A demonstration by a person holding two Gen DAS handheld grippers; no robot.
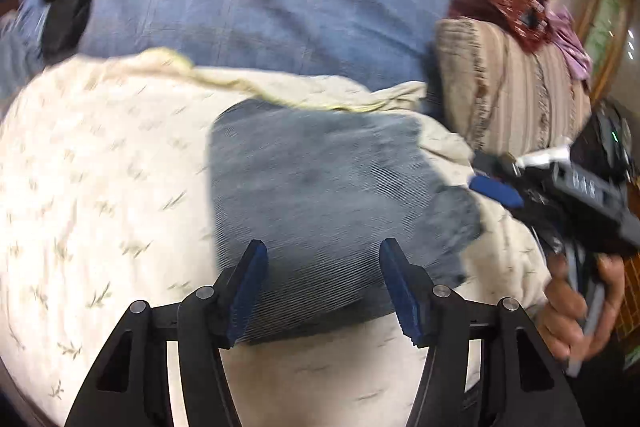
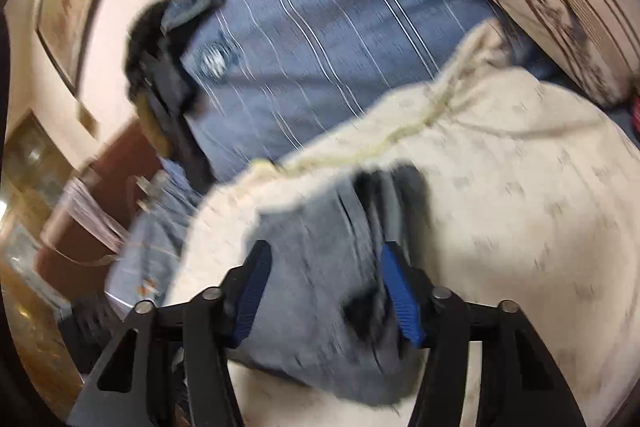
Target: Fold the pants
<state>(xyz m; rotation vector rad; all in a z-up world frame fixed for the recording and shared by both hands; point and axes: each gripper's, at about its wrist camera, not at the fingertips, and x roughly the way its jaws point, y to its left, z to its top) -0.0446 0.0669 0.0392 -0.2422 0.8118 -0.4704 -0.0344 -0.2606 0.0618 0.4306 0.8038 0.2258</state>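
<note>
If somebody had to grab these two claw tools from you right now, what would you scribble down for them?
Left gripper: open, holding nothing, above the near edge of the pants.
Right gripper: open, also empty, over the pants; in the left view it sits at the right edge of the bundle, with a hand on its handle.
Pants: grey-blue, lying as a compact folded bundle on the cream leaf-print cover. Beyond it lie a blue striped sheet and a beige pillow.
Done: the pants look folded at least once and let go.
Left: the pictures are blurred, so check the edges; probably one more fold or a tidy-up.
</note>
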